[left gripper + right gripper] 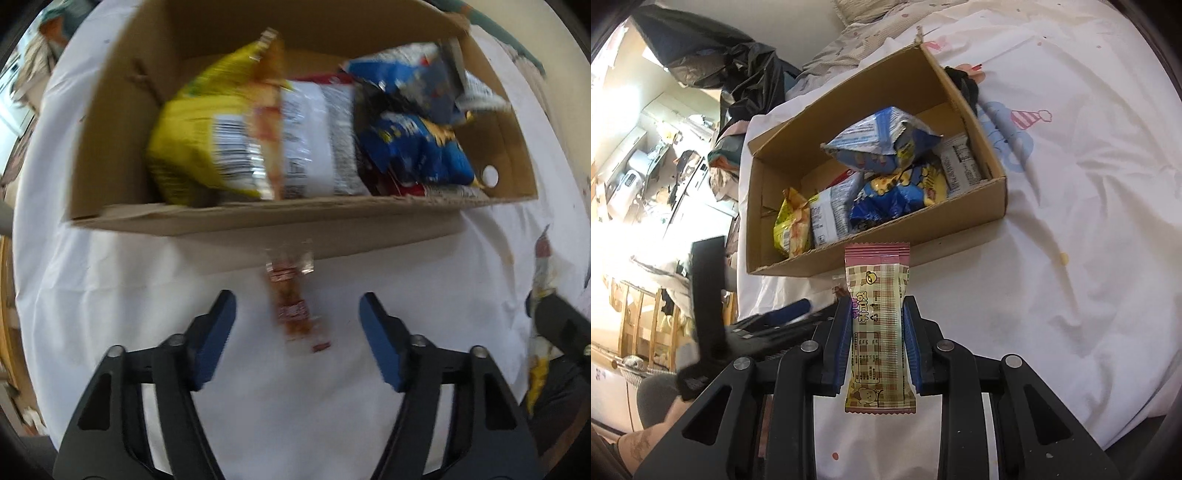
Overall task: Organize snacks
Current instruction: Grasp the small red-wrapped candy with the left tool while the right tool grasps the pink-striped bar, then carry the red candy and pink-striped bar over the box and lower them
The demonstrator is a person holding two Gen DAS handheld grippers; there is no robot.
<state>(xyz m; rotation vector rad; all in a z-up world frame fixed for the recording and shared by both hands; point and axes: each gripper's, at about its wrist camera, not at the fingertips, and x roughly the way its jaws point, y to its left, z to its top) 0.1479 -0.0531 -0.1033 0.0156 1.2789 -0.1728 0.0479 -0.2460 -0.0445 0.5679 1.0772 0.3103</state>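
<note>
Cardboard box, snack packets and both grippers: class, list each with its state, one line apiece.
Cardboard box: open-topped, holding several packets.
Yellow bag: lying inside the box.
Blue bag: on top of the pile in the box.
Pink checked bar: clamped upright in the right gripper.
Clear red packet: flat on the white sheet, between the open pads of the left gripper.

Snacks in and beside the cardboard box

Yellow bag, white packet and blue bags fill it; a clear red-printed packet lies outside on the sheet; a pink-edged checked bar stands upright.

A home bedroom: a bed sheet with cartoon prints (party hat, dots), cluttered shelves along its left edge.
</note>
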